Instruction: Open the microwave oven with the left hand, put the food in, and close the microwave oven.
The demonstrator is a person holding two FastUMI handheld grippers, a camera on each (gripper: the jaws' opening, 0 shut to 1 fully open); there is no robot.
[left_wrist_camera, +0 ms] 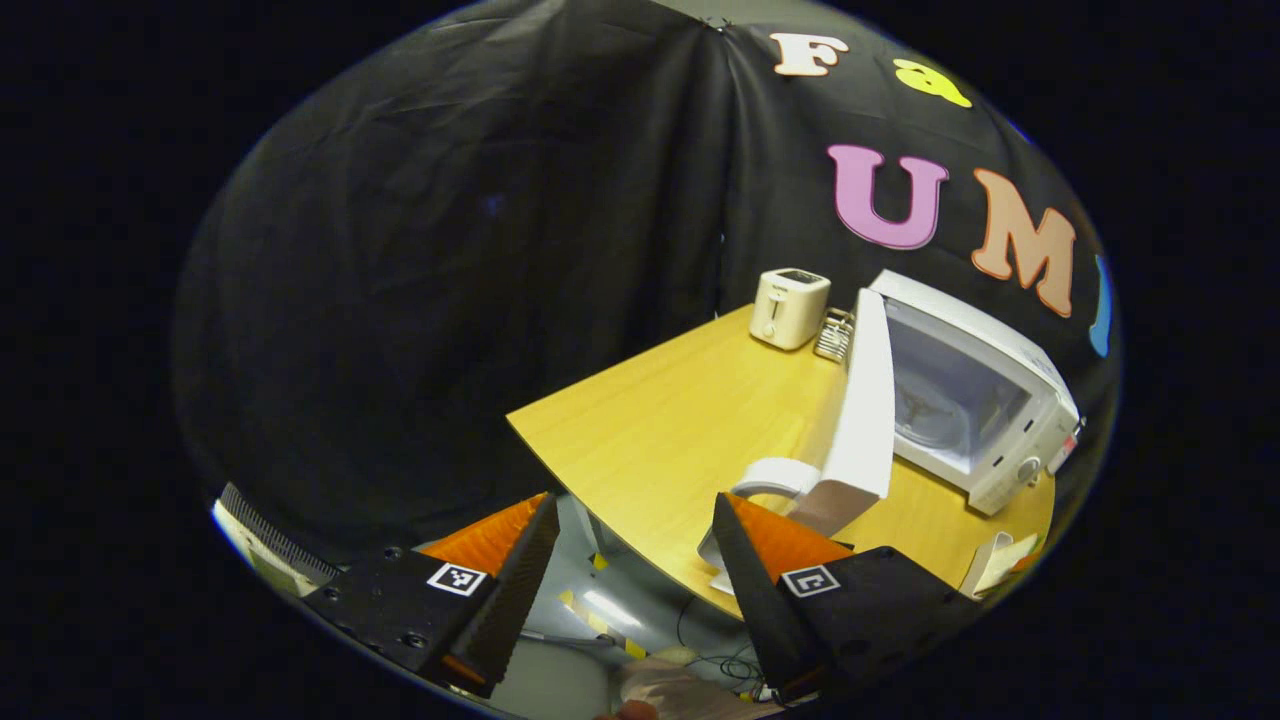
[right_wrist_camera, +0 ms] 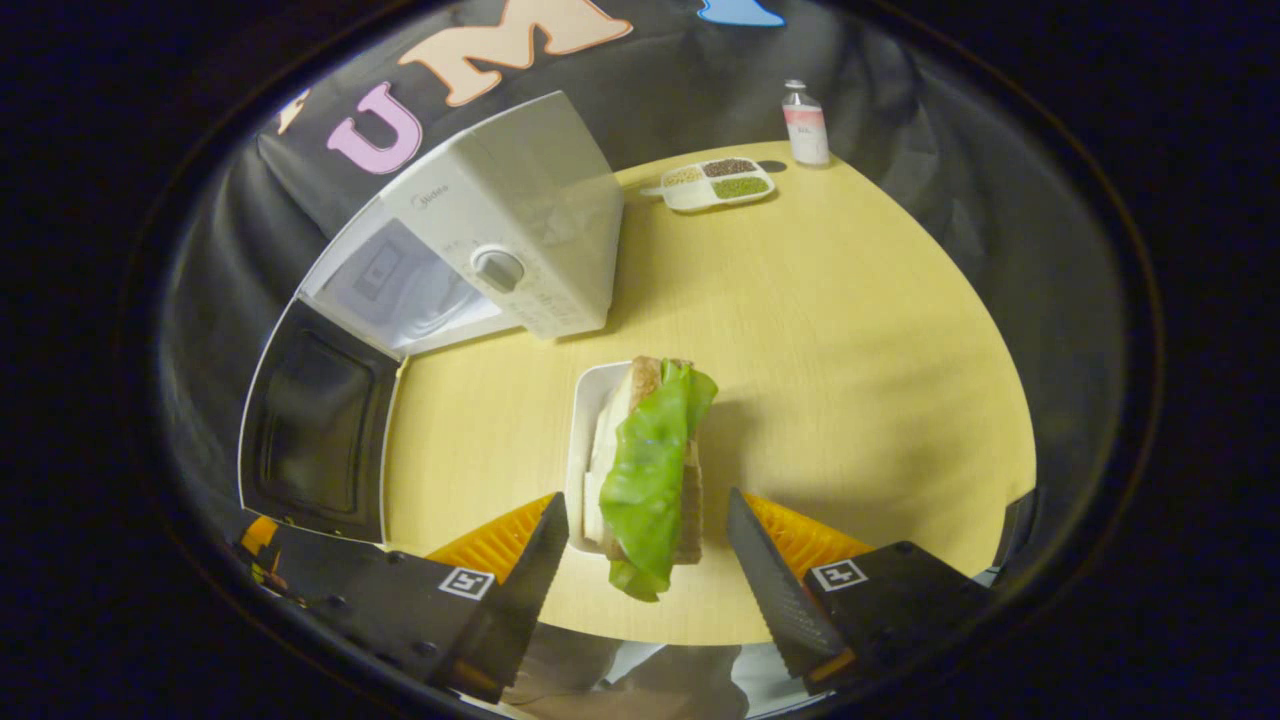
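The white microwave stands on the yellow table with its door swung wide open, and the cavity with its turntable is bare. My left gripper hangs open off the table's near corner, well short of the door, with nothing between its fingers. In the right gripper view the microwave and its open door lie to the left. A sandwich with green lettuce rests in a white tray in front of the oven. My right gripper is open, its fingers standing either side of the sandwich's near end without pressing it.
A cream toaster and a small rack sit at the table's far edge. A divided dish of grains and a bottle stand at the back. A white rounded object lies below the door. Grey floor shows under the left gripper.
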